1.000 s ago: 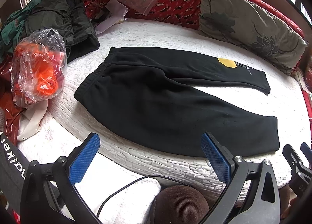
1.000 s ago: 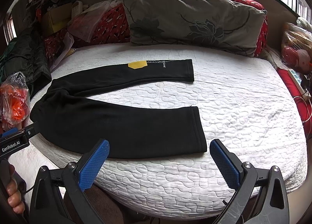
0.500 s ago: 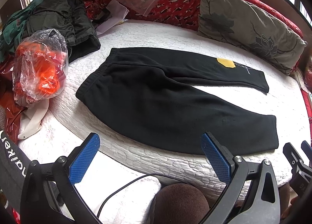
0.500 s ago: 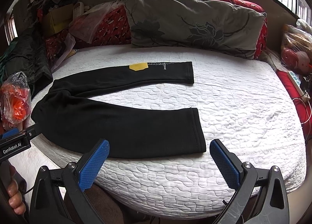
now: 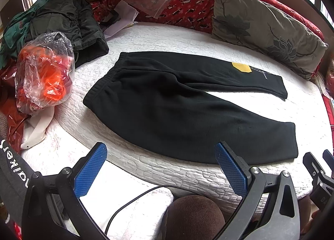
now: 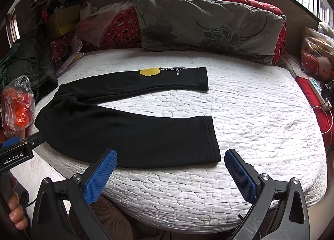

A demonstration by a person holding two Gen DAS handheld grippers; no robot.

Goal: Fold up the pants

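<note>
Holding both claws, left claw [image 5: 160, 168] and right claw [image 6: 170, 174], wide and empty; pants [image 6: 129, 127] lie flat, legs spread, unfolded.

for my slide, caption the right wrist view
Open right hand-held gripper poised near the cuff of black pants spread flat on a white quilted bed.

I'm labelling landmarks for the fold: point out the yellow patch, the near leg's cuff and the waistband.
Yellow patch [image 6: 149, 71], right wrist view, its centre.
Near leg's cuff [image 6: 213, 137], right wrist view, hem middle.
Waistband [image 5: 102, 87], left wrist view, elastic edge.

Black pants [image 5: 177, 110] flat, unfolded on white quilt [image 5: 187, 37]; left gripper [image 5: 160, 166] wide open, apparently above bed edge.
</note>
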